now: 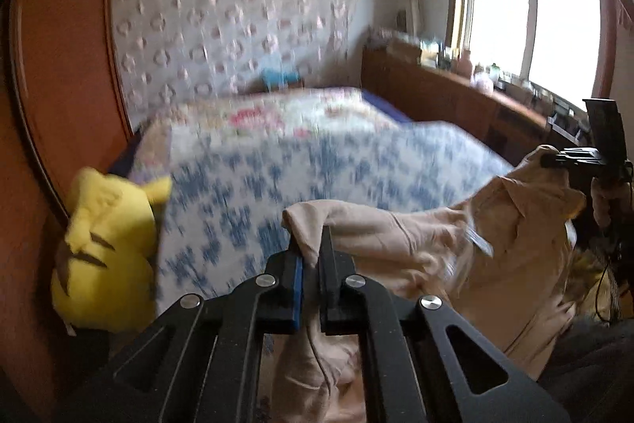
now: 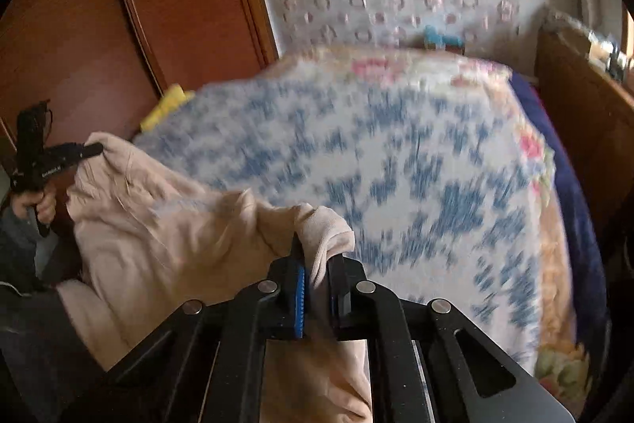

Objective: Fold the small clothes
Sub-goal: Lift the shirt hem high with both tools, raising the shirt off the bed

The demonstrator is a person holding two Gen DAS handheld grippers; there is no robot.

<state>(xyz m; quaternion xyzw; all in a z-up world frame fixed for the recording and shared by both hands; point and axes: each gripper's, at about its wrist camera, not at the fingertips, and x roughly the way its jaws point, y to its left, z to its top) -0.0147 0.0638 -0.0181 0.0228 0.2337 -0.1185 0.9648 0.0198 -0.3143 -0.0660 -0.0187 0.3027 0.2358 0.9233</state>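
A beige garment [image 1: 400,236] hangs in the air above the bed, stretched between both grippers. In the left wrist view, my left gripper [image 1: 311,238] is shut on one corner of the cloth, which bunches up between the pads and trails down under the jaws. My right gripper [image 1: 554,160] pinches the other corner at the far right. In the right wrist view, that right gripper [image 2: 317,248] is shut on a fold of the beige garment [image 2: 166,224]. The left gripper [image 2: 92,149] holds the far corner at the left, with a hand [image 2: 41,207] on its grip.
A bed with a blue-and-white patterned cover [image 1: 301,165] [image 2: 396,153] lies ahead. A yellow plush toy [image 1: 107,248] sits at its left edge against a reddish wooden wardrobe [image 1: 63,66]. A wooden sideboard [image 1: 447,94] with several small items runs under the window [image 1: 531,14].
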